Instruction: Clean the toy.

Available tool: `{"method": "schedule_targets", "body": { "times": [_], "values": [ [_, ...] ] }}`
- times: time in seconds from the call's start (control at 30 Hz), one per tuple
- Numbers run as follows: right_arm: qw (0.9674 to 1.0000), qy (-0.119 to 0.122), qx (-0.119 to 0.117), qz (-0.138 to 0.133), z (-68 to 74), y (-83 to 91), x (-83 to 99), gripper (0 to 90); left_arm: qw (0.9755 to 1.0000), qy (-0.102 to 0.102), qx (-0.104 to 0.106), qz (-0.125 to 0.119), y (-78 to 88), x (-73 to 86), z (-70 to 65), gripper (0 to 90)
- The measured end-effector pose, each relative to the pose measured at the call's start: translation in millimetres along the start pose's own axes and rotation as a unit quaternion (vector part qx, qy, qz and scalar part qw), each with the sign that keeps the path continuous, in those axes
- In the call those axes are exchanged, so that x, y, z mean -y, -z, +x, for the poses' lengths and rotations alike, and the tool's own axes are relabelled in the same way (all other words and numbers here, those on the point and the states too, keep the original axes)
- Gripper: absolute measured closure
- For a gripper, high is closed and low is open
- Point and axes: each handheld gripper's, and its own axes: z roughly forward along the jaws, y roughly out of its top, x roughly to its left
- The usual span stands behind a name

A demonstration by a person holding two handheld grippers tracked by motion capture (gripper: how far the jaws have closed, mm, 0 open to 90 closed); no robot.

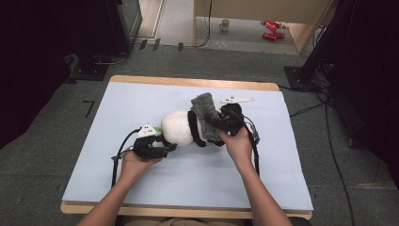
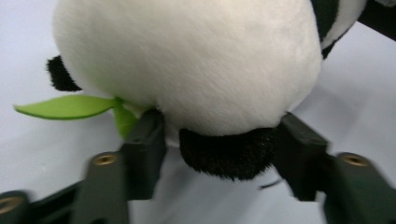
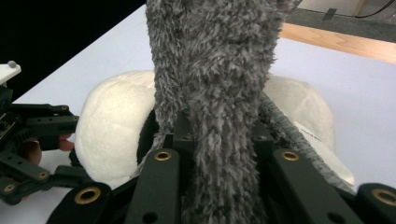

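Observation:
A black-and-white plush panda [image 1: 179, 128] lies on its side in the middle of the light blue table top [image 1: 141, 99]. My left gripper [image 1: 169, 142] comes at it from the left. In the left gripper view its jaws [image 2: 222, 135] straddle a black patch of the panda [image 2: 196, 60], and both pads touch the fur beside a green felt leaf [image 2: 65, 106]. My right gripper [image 1: 215, 123] is shut on a grey fuzzy cloth [image 1: 204, 106] draped over the panda's other end. The cloth [image 3: 215, 70] stands up between the right gripper's jaws [image 3: 219, 135], in front of the panda [image 3: 107, 126].
The table's wooden far edge [image 1: 193, 82] borders grey carpet. A mug [image 1: 225, 24] and red cans [image 1: 272, 29] sit on the floor beyond. Black stands and cables [image 1: 329, 117] are at the right, dark equipment at the left.

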Motion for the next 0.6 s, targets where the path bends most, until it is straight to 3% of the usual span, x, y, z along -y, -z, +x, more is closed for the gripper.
{"method": "schedule_targets", "body": {
  "times": [0.1,0.23,0.4,0.6],
  "values": [
    [1.0000,-0.006,-0.004,-0.003,0.1,1.0,-0.1,73.1,0.9998,0.019,-0.007,-0.001,0.5,-1.6,0.4,53.5],
    [0.9997,-0.014,-0.017,-0.005,5.7,5.6,-2.1,73.9,0.9996,0.023,-0.020,0.001,1.1,-3.5,-2.8,61.6],
    [0.9988,0.000,-0.050,-0.001,28.8,6.4,-4.7,74.3,0.9992,0.038,-0.009,0.001,2.7,-7.1,-4.2,64.3],
    [0.9957,0.019,-0.088,0.023,60.6,-9.8,2.6,74.3,0.9987,0.049,0.004,-0.014,7.8,-12.9,-12.3,64.7]
  ]
}}
